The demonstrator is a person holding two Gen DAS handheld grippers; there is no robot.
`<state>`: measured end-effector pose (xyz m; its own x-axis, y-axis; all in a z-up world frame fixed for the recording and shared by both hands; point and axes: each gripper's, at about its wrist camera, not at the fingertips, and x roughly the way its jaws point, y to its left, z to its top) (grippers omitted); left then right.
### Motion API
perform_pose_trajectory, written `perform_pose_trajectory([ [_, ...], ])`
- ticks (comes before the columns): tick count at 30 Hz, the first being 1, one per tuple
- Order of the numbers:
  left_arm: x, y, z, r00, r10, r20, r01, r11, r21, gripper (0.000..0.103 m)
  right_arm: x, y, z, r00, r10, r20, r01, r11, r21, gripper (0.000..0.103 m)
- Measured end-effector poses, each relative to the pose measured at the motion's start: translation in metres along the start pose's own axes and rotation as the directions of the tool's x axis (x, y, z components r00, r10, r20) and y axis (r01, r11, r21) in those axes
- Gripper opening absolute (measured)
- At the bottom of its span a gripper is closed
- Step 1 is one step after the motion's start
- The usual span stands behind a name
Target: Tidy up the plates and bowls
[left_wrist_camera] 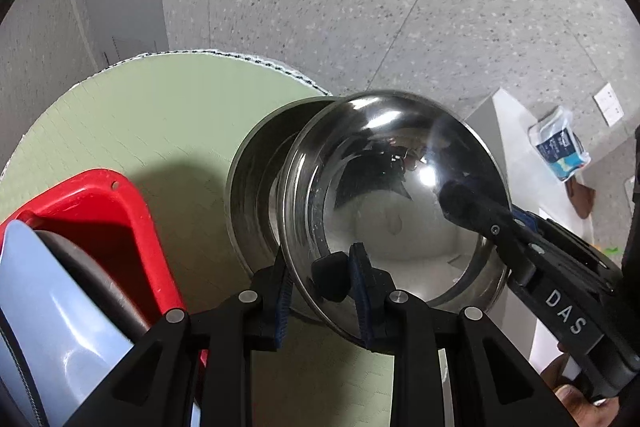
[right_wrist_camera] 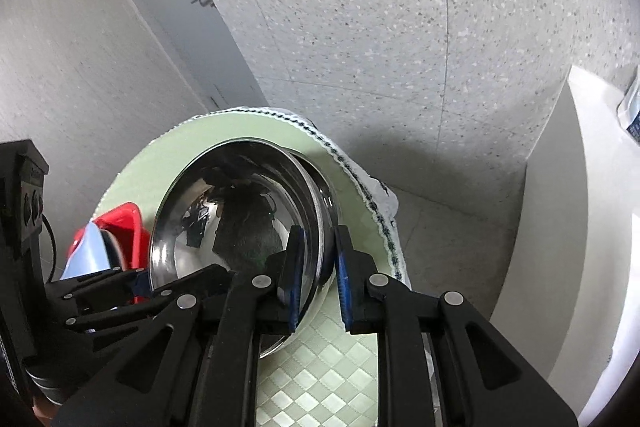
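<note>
Left of everything a red rack (left_wrist_camera: 132, 227) holds a blue plate (left_wrist_camera: 52, 307), then the left gripper (left_wrist_camera: 320, 291) and right gripper (right_wrist_camera: 318, 275) each pinch the rim of a steel bowl (left_wrist_camera: 400, 195), tilted above a second bowl (left_wrist_camera: 256, 171) on the green cloth (left_wrist_camera: 140, 115).

White letters "DAS" stand on the right gripper (left_wrist_camera: 472, 205) arm.

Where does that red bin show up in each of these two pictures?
Left wrist view: the red bin fills the lower left, with plates standing in it.
Right wrist view: it is small at the left, mostly hidden behind the steel bowl.
Shared landmark: the green tablecloth.
</note>
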<state>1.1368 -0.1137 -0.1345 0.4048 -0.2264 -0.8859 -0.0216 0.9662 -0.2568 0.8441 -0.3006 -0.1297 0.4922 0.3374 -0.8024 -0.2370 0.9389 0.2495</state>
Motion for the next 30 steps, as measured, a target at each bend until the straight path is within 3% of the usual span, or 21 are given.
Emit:
perform_pose_trajectory([
  [8, 0.013, -0.010, 0.006, 1.000, 0.028, 0.000, -0.028, 1.000, 0.001, 0.028, 0.015, 0.004, 0.000, 0.999, -0.045, -0.004, 0.045, 0.999, -0.012, 0.017],
  [13, 0.010, -0.008, 0.004, 1.000, 0.019, 0.021, -0.019, 1.000, -0.018, 0.044, 0.015, 0.005, -0.002, 0.999, -0.054, 0.007, 0.054, 0.999, -0.002, 0.031],
  [17, 0.001, -0.001, -0.003, 0.999, 0.006, 0.042, -0.004, 0.999, -0.037, 0.051, 0.015, 0.004, -0.005, 0.999, -0.051, 0.013, 0.051, 0.999, 0.009, 0.032],
  [20, -0.006, -0.003, -0.009, 0.998, 0.017, 0.058, -0.016, 0.999, -0.031, 0.054, 0.013, 0.002, -0.008, 0.999, -0.038, 0.017, 0.038, 0.999, 0.022, 0.032],
  [23, -0.019, -0.002, -0.020, 0.997, 0.008, 0.082, -0.005, 1.000, -0.031, 0.064, 0.004, 0.000, -0.012, 0.999, -0.032, 0.035, 0.031, 0.999, 0.038, 0.033],
  [26, -0.033, 0.001, -0.031, 0.993, 0.010, 0.115, -0.005, 0.999, -0.038, 0.074, -0.011, -0.002, -0.018, 0.997, -0.032, 0.064, 0.029, 0.998, 0.056, 0.041],
  [30, -0.066, 0.005, -0.055, 0.986, 0.009, 0.168, -0.007, 1.000, -0.014, 0.074, -0.037, 0.003, -0.029, 0.995, -0.024, 0.100, 0.017, 0.997, 0.069, 0.046],
])
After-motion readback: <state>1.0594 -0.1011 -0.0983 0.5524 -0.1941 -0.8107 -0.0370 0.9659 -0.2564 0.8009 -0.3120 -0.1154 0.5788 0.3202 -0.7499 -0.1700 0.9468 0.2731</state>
